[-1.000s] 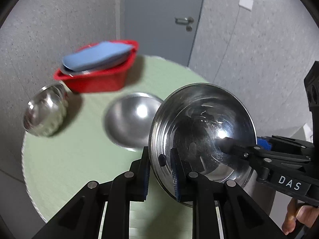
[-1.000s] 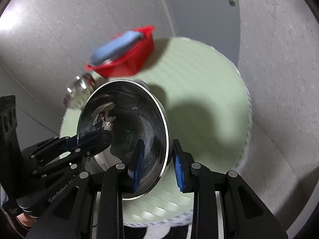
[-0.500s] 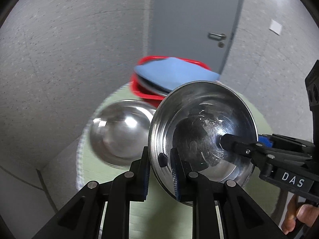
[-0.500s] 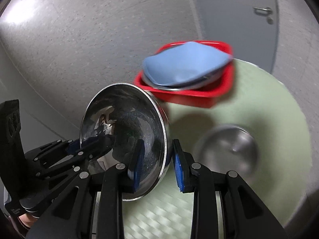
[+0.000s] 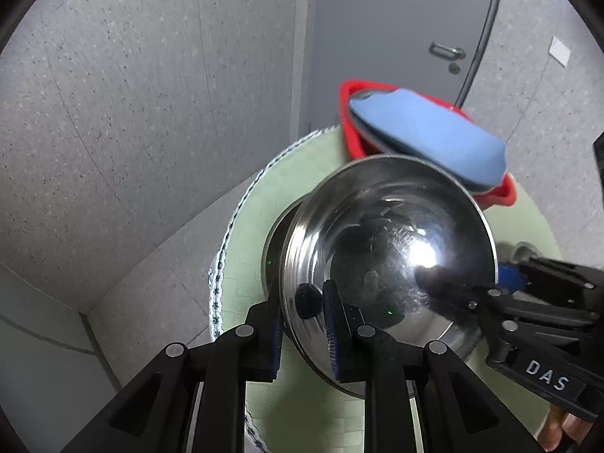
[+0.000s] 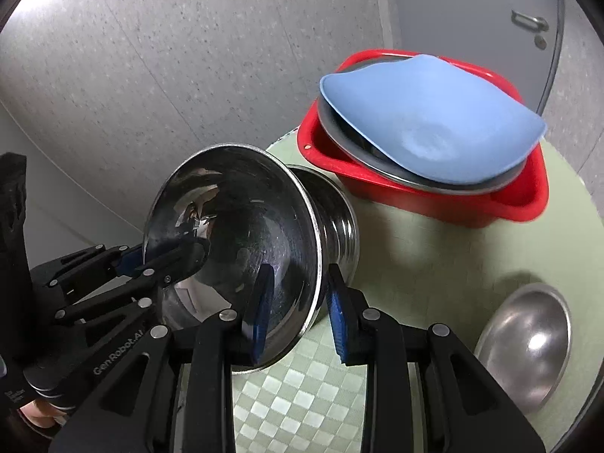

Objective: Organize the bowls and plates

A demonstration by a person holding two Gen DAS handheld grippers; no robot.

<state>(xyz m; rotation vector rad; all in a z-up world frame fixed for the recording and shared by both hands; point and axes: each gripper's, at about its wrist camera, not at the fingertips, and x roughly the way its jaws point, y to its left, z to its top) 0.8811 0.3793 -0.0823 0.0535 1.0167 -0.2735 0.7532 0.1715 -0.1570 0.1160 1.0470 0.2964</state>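
Note:
A shiny steel bowl (image 5: 389, 249) is held by both grippers at opposite rims, tilted, just above a ribbed steel bowl (image 6: 339, 222) on the green round table (image 6: 434, 256). My left gripper (image 5: 302, 321) is shut on its near rim. My right gripper (image 6: 298, 302) clamps the other rim, also seen in the left wrist view (image 5: 502, 302). The steel bowl also shows in the right wrist view (image 6: 234, 234). A red tub (image 6: 445, 204) at the back holds a steel plate and a blue plate (image 6: 430, 124). Another steel bowl (image 6: 528, 343) lies at the right.
The table's left edge (image 5: 226, 260) drops to a grey floor near the held bowl. A grey wall and a door (image 5: 396, 37) stand behind the red tub (image 5: 351, 128).
Both grippers have carried the steel bowl left across the table, from over the middle bowl to above the ribbed bowl near the table's left edge. Both holds are unchanged.

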